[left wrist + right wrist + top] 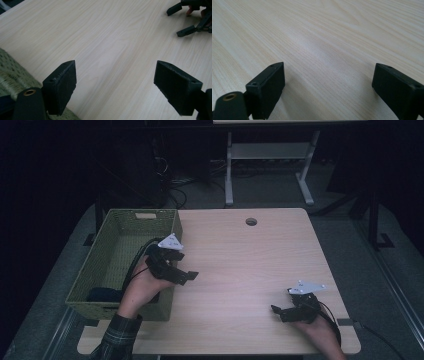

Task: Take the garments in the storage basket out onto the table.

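High view: two hand-held grippers, left (184, 272) and right (278, 311), both spread wide, one basket (116, 251).

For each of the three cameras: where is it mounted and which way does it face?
High view: above the person's side, facing forward and down on the table and green basket; both forearms enter from below.
Left gripper view: on the left gripper, facing across the wood toward the right gripper; jaws apart.
Right gripper view: on the right gripper, facing bare wood; jaws apart.
Shared: the tabletop.

Dark room; grey floor (280, 190); white-legged desk (270, 150) behind; cables (175, 182) on floor.
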### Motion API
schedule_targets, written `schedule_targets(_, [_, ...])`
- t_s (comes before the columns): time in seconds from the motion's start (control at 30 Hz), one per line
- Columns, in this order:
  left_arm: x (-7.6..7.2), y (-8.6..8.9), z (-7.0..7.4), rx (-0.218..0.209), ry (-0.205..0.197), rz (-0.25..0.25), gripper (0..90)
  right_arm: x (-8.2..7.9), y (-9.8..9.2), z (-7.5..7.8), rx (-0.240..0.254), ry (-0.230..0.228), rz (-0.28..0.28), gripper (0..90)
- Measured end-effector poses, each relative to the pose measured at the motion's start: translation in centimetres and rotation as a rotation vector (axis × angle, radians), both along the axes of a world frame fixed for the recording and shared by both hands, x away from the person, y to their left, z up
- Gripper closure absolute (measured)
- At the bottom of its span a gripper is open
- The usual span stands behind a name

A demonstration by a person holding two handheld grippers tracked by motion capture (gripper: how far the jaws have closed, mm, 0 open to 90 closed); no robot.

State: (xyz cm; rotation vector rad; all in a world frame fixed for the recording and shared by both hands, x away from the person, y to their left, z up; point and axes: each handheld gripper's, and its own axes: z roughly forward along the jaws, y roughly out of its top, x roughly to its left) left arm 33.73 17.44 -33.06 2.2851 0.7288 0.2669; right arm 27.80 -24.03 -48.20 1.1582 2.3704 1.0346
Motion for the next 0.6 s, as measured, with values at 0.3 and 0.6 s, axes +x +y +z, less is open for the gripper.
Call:
schedule_targets(0.3, [-0.1,1.4,0.3,0.006,0.002,0.034,18.0,0.0,0.0,0.0,0.0,0.0,0.0,10.8])
schedule_targets(0.6, [-0.3,3.4,0.7,0.011,-0.005,0.078,18.0,0.0,0.0,0.0,0.0,0.0,0.0,10.8])
